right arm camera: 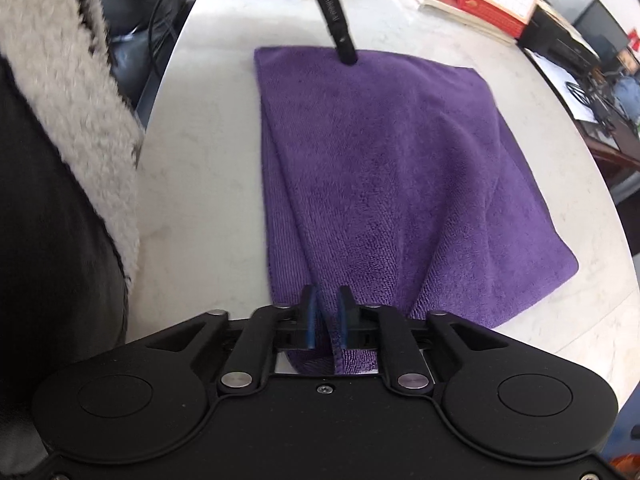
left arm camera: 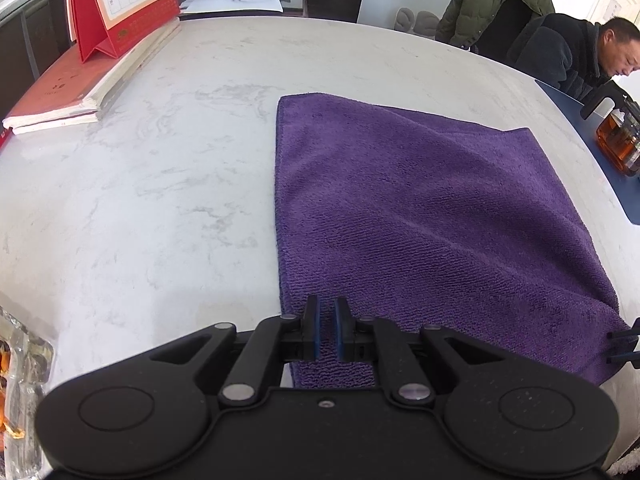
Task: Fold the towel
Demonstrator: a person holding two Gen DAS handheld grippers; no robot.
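Purple towel (left arm camera: 420,208) lies on the desk (left arm camera: 160,184), both near corners clamped: left gripper (left arm camera: 327,330) and right gripper (right arm camera: 326,322) each grasping cloth. Next, I lift both toward the far edge.

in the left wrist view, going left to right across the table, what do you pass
red books → red desk calendar → purple towel → glass teapot of amber tea

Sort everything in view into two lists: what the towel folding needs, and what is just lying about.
Needed: purple towel; left tool, shut on the towel's near edge; right tool, towel edge between its fingers; table.
Lying about: desk calendar; books; glass teapot.
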